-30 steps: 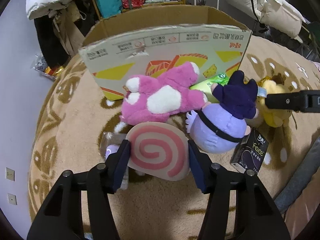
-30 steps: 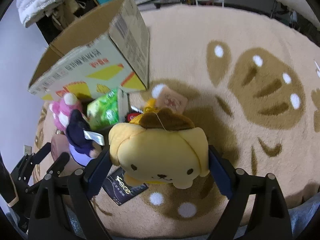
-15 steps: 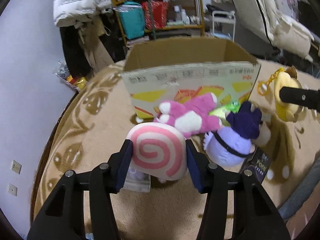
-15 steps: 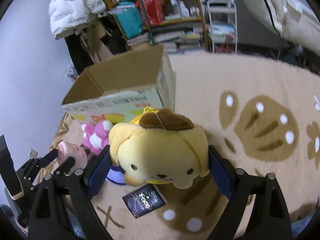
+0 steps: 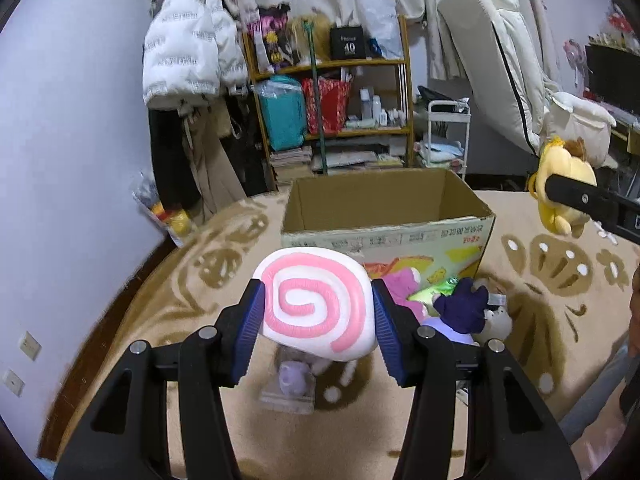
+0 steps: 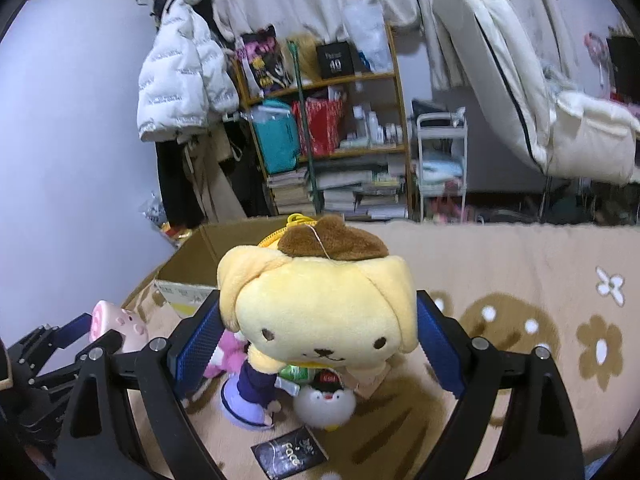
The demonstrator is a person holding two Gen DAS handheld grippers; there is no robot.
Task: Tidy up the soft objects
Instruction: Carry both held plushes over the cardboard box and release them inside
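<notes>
Swirl plush [image 5: 316,304] between blue fingers [image 5: 250,326]

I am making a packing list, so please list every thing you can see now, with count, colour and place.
Swirl plush: one, white with a pink spiral, held between the left gripper's pads.
Dog plush: one, yellow with a brown cap, held in the right gripper.
Cardboard box: one, brown, open top, on the rug behind the toys.
Pink plush: one, pink, on the rug before the box.
Purple plush: one, lilac and dark purple, on the rug.
Penguin plush: one, white and grey, beside the purple plush.
Black packet: one, on the rug.
Rug: one, beige and brown.
Left gripper: black, blue pads.
Right gripper: black, blue pads.
</notes>
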